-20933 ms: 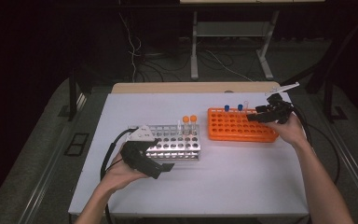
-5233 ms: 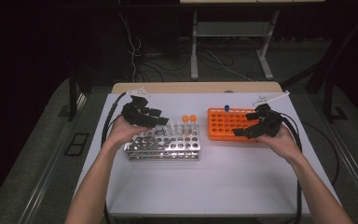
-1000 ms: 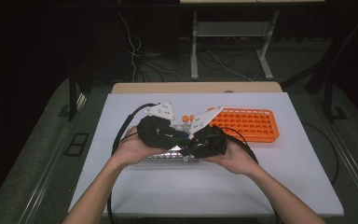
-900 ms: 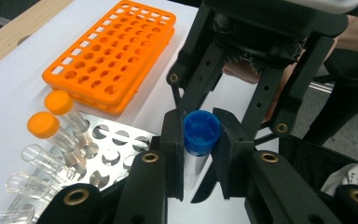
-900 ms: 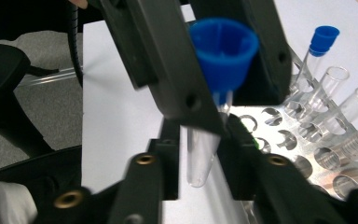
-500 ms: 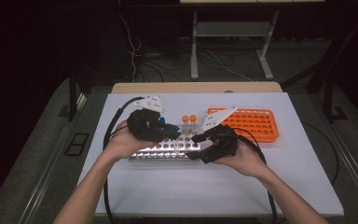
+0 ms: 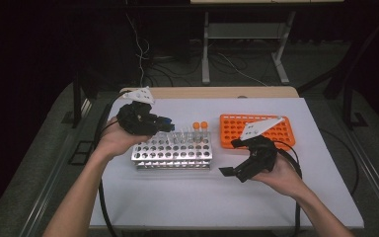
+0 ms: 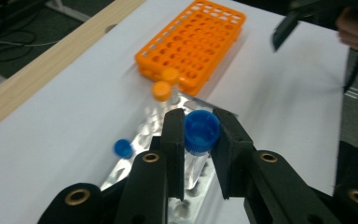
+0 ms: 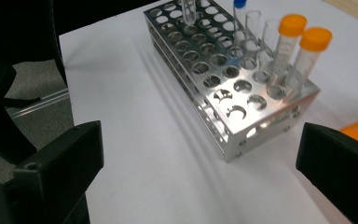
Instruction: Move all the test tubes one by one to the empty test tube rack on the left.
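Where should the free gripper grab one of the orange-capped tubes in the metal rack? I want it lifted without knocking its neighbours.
Grip an orange-capped tube just under its cap, coming down from above. It stands upright in the metal rack, its lower part sunk in the hole, with clear tubes close beside. The right gripper is already open.

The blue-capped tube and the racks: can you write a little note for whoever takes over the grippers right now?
Left gripper: shut on the blue-capped tube, held above the metal rack.
Right gripper: open, nothing between the jaws, right of that rack.
Metal rack holds two orange-capped tubes and some clear ones; the orange rack looks empty.
Left to do: probably seat the held tube in a hole.
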`<state>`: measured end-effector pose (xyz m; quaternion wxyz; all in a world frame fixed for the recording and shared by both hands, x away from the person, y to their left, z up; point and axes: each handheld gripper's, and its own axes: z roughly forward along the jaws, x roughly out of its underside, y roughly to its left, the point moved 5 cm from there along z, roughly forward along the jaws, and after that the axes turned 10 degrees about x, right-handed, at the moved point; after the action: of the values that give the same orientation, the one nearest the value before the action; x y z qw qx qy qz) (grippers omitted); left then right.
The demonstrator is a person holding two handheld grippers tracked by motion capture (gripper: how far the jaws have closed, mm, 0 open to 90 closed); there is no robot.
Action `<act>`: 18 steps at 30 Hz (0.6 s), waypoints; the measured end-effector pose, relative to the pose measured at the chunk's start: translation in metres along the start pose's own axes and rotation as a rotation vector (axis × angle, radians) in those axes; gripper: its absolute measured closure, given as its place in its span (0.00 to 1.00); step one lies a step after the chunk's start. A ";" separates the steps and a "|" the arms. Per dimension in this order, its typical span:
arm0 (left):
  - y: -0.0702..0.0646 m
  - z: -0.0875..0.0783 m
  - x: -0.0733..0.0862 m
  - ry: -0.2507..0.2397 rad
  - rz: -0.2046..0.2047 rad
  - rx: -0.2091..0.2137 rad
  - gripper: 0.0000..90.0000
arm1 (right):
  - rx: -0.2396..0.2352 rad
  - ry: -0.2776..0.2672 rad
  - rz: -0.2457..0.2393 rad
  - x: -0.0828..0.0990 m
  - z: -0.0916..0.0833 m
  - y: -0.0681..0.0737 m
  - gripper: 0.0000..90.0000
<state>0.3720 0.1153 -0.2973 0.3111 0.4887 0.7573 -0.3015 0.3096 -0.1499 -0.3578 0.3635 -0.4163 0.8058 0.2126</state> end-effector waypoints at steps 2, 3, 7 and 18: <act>0.005 -0.002 0.001 -0.005 -0.006 -0.016 0.83 | 0.002 0.004 0.006 0.005 -0.002 -0.002 0.00; 0.007 -0.002 0.002 -0.005 -0.012 -0.021 0.83 | 0.005 0.007 0.011 0.008 -0.003 -0.003 0.00; 0.018 -0.003 0.004 -0.012 -0.024 -0.043 0.83 | 0.010 0.012 0.027 0.016 -0.006 -0.006 0.00; 0.048 0.007 0.015 -0.047 -0.072 -0.076 0.83 | 0.027 0.035 0.054 0.035 -0.012 -0.015 0.00</act>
<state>0.4125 0.1348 -0.3205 0.3361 0.4417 0.7778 -0.2950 0.3034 -0.1842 -0.3768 0.3491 -0.3931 0.8258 0.2040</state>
